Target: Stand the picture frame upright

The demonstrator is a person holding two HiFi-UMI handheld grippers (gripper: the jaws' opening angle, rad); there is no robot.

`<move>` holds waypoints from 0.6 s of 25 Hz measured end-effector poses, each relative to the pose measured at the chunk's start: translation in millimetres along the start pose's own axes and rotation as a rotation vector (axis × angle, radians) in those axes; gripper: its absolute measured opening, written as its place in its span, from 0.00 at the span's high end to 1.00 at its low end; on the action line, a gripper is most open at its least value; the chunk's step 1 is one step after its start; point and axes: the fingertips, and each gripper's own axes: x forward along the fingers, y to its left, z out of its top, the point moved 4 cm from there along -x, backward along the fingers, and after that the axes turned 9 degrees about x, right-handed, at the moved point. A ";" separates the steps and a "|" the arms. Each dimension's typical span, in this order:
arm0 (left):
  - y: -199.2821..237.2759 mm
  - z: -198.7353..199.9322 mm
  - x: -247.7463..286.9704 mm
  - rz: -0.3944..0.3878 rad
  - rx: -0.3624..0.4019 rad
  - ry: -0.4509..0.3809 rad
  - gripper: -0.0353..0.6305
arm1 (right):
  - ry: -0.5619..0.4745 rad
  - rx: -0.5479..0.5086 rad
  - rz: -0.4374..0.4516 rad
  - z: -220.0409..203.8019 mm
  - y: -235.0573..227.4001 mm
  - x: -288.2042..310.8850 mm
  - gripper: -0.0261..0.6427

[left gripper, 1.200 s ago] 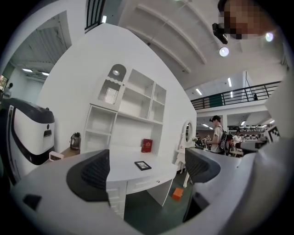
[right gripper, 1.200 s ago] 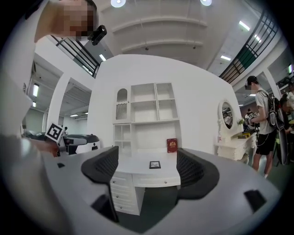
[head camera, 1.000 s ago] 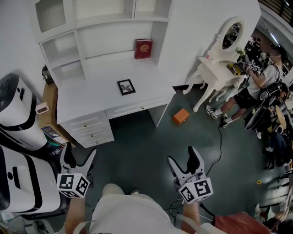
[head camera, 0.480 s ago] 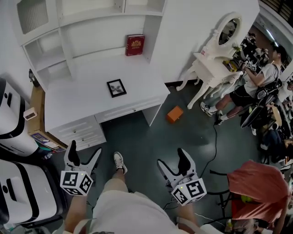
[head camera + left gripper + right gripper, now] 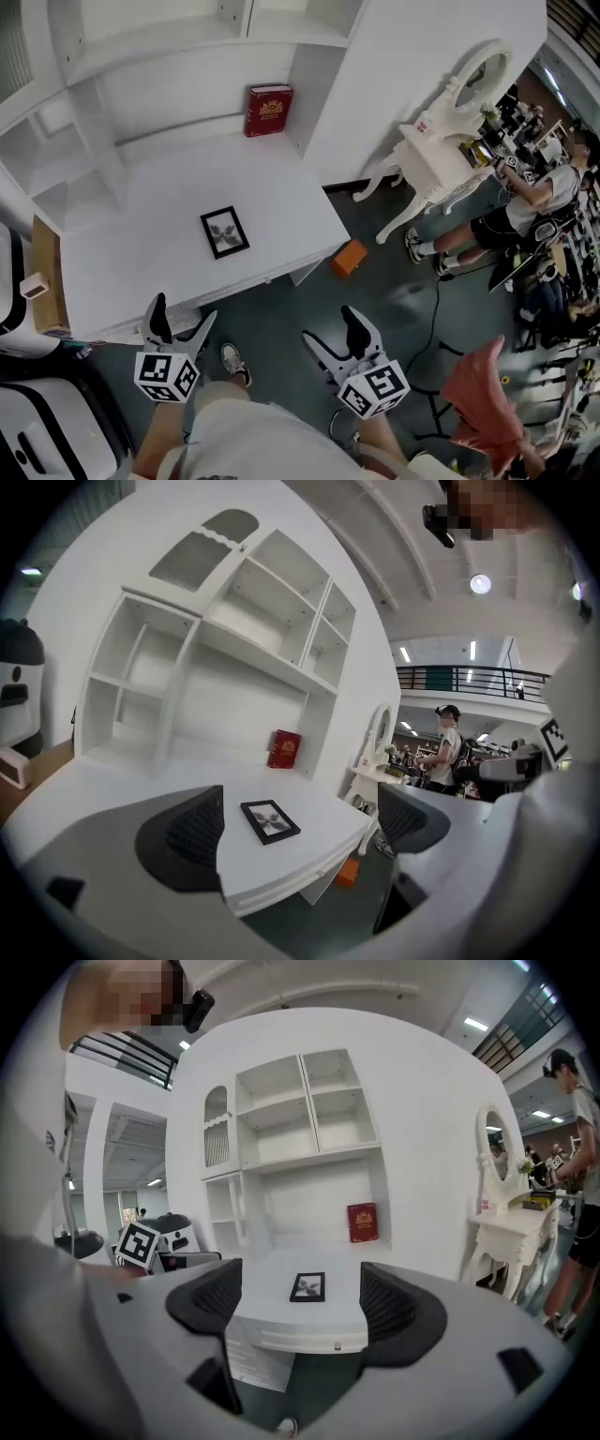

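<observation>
Jaws of the left gripper (image 5: 180,319) stand apart with nothing between them. Jaws of the right gripper (image 5: 333,333) also stand apart and grip nothing. Both grippers are held in the air over the dark floor (image 5: 281,309), short of the front edge of the white desk surface (image 5: 141,244).

The picture frame (image 5: 225,232) lies flat on the surface, face up, near the middle of the surface and slightly toward its front edge. It has a black border and a grey image. Neither gripper touches it. In the head view the left gripper is at 7 o'clock from the frame, and the right gripper is between 4 and 5 o'clock from it. In each gripper view the frame appears in the gap between the jaws, well beyond them.

A red book (image 5: 268,111) stands upright at the rear of the surface, at 1 o'clock from the frame, against the white shelving unit (image 5: 281,28). An orange box (image 5: 349,258) lies on the floor at 3 o'clock from the frame, beside the desk corner. A white dressing table with an oval mirror (image 5: 441,150) stands at 2 o'clock. A person in dark shorts (image 5: 525,202) stands just beyond it.
</observation>
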 end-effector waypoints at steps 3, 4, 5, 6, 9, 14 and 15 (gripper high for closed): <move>20.5 11.2 42.4 -0.022 -0.009 0.029 0.21 | 0.029 0.009 0.008 23.2 -5.4 49.2 0.38; 26.9 14.2 54.3 -0.027 -0.012 0.041 0.21 | 0.039 0.013 0.011 29.1 -6.9 63.6 0.38; 32.4 16.3 65.6 -0.031 -0.015 0.053 0.21 | 0.050 0.017 0.016 33.4 -9.0 77.4 0.38; 36.5 17.2 75.6 -0.035 -0.020 0.065 0.21 | 0.063 0.024 0.022 35.6 -11.7 90.0 0.38; 43.5 11.8 98.3 -0.042 -0.028 0.102 0.21 | 0.100 0.054 0.045 31.5 -23.3 122.1 0.38; 53.5 0.1 126.7 -0.003 -0.052 0.147 0.21 | 0.171 0.075 0.106 26.0 -42.2 171.7 0.38; 55.6 -1.4 132.2 0.009 -0.058 0.155 0.21 | 0.188 0.073 0.121 25.9 -46.3 183.4 0.38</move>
